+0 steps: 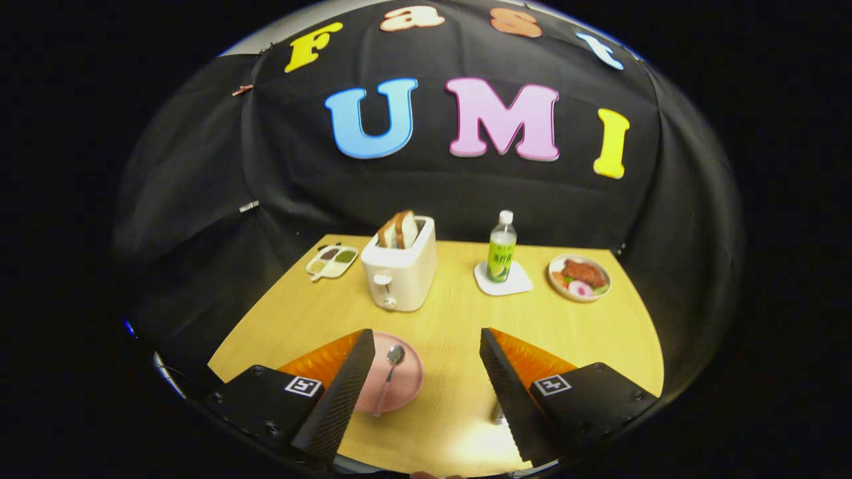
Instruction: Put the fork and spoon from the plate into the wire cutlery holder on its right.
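The jaws of the gripper (pixel 426 392) are held spread wide above the tabletop (pixel 459 313), nothing pinched. The spoon (pixel 390 372) is seen lying on the pink plate (pixel 403 386), just beside the left jaw.

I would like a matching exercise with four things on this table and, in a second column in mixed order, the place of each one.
Things:
1. spoon
2. bottle
3. bread slices
4. gripper

Places:
a. on the white coaster
b. in the toaster
c. on the pink plate
d. open above the table's near edge

Pairs: 1-c, 2-a, 3-b, 4-d
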A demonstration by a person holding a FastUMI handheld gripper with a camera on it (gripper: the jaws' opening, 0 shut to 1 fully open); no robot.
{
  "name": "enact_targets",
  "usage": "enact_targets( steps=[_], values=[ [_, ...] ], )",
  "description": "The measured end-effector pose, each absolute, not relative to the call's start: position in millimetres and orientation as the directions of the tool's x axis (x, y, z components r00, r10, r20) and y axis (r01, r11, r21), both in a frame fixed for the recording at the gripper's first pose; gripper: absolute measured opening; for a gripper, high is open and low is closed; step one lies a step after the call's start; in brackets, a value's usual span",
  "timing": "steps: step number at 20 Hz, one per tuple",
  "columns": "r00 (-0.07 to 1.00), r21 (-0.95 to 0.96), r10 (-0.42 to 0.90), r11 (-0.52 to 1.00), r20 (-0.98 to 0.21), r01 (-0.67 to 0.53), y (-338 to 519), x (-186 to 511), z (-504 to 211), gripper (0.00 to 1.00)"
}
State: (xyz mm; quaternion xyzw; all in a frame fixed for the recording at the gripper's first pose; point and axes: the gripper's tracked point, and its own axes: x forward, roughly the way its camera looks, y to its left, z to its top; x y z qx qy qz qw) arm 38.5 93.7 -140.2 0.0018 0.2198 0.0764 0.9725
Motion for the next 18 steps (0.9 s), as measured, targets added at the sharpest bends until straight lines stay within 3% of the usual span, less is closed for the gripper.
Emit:
enact_targets(
  steps=[9,14,18],
  values=[
    [0.722,-0.033,0.153,0.971,-0.675,-0.237,136.4,40.7,-260.9,0.99],
    [0.644,-0.038,0.144,0.965,-0.752,-0.260,151.4,47.2,-307.6,0.99],
    [0.587,-0.008,0.134,0.972,-0.798,-0.233,158.6,53.4,-331.5,0.91]
  ],
)
